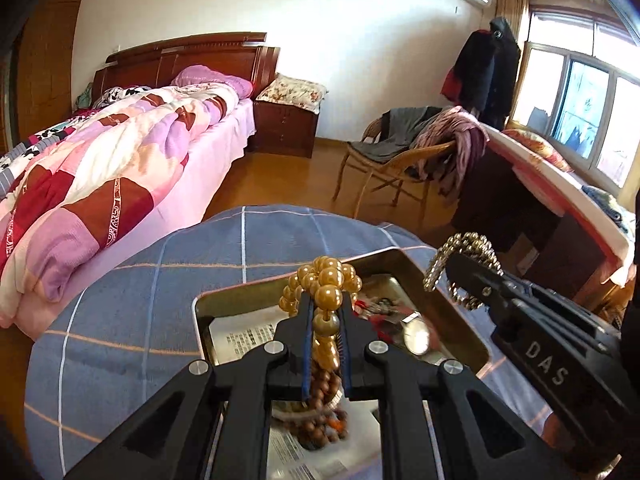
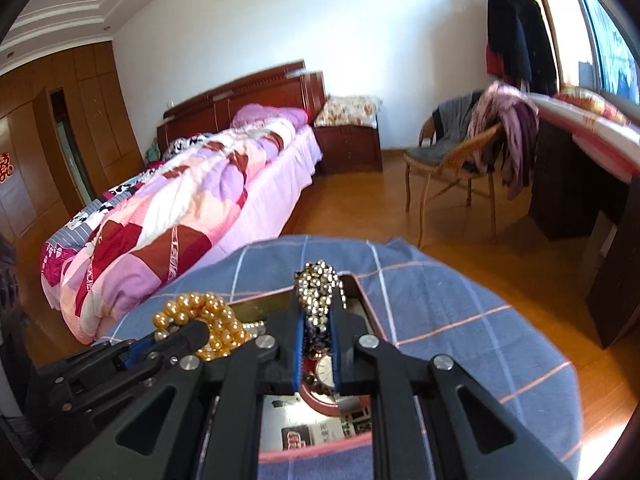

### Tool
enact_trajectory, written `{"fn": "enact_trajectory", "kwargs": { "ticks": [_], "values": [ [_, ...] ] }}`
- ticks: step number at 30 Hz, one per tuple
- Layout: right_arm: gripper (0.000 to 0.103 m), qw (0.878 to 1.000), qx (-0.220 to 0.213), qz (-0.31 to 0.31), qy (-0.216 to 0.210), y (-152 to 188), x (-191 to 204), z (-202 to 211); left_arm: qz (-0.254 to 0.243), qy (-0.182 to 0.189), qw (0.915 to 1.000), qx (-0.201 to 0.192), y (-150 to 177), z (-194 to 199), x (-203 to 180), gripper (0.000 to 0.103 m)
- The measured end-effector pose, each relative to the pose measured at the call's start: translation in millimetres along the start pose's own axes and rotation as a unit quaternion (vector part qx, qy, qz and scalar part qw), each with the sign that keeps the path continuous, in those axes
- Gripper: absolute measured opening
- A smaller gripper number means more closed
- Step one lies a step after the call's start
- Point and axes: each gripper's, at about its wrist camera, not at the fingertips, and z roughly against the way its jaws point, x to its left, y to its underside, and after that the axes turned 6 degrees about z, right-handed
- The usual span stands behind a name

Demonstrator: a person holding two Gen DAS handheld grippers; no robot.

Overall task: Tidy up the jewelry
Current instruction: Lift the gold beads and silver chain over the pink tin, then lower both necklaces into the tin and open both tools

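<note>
— So, where did we have the jewelry at that moment?

— We held the left tongs (image 1: 326, 312) closed on a gold bead strand (image 1: 326, 280), the big beads bunched above the tips and the rest hanging between the fingers. From the left wrist view, the right tongs (image 1: 464, 276) sat at about two o'clock, pinched shut on a small silver-gold bead chain (image 1: 460, 246) that looped over their tip.

— And the tin?

— We kept both pairs over the open metal tray (image 1: 452, 312), which rested on the blue checked cloth (image 1: 160, 272) covering the counter. Inside it we saw a wristwatch (image 1: 416, 334) at four o'clock from the gold strand, brown wooden beads (image 1: 320, 400) directly below at six o'clock, and printed paper (image 1: 244, 336) lining the bottom.

— Anything behind?

— The bed (image 2: 192, 200) lay at ten o'clock, and a wicker chair (image 2: 452, 160) at one.
</note>
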Motion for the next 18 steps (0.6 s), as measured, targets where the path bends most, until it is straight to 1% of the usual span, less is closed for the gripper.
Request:
{"fn": "enact_trajectory", "kwargs": {
  "ticks": [4, 9, 10, 11, 13, 14, 15, 16, 17, 18],
  "values": [
    [0.013, 1.000, 0.017, -0.015, -0.009, 2, -4, -19, -0.003, -0.026, 0.9996, 0.008, -2, -15, 3, 0.010],
    [0.014, 0.999, 0.028, -0.012, -0.016, 6, -6, -34, 0.005, -0.055, 0.9977, 0.041, 8, -38, 8, 0.010],
    [0.015, 0.999, 0.031, -0.014, -0.018, 7, -7, -37, 0.009, -0.058, 0.9973, 0.044, 9, -40, 9, 0.010],
    [0.018, 0.999, 0.033, -0.017, -0.021, 9, -10, -39, 0.010, -0.062, 0.9970, 0.045, 8, -42, 9, 0.010],
    [0.021, 0.999, 0.040, -0.025, -0.023, 10, -14, -43, 0.008, -0.074, 0.9961, 0.047, 8, -40, 9, 0.010],
    [0.030, 0.998, 0.040, -0.030, -0.025, 11, -16, -42, 0.010, -0.076, 0.9960, 0.048, 8, -41, 8, 0.011],
    [0.038, 0.998, 0.036, -0.036, -0.028, 11, -18, -39, 0.012, -0.078, 0.9956, 0.050, 10, -41, 9, 0.016],
    [0.052, 0.998, 0.030, -0.039, -0.028, 11, -18, -37, 0.012, -0.081, 0.9953, 0.051, 10, -42, 9, 0.021],
    [0.062, 0.999, 0.020, -0.041, -0.027, 11, -18, -32, 0.013, -0.085, 0.9949, 0.053, 10, -42, 8, 0.038],
    [0.064, 0.999, 0.009, -0.042, -0.028, 10, -18, -28, 0.014, -0.086, 0.9948, 0.053, 9, -41, 8, 0.048]
  ]
}}
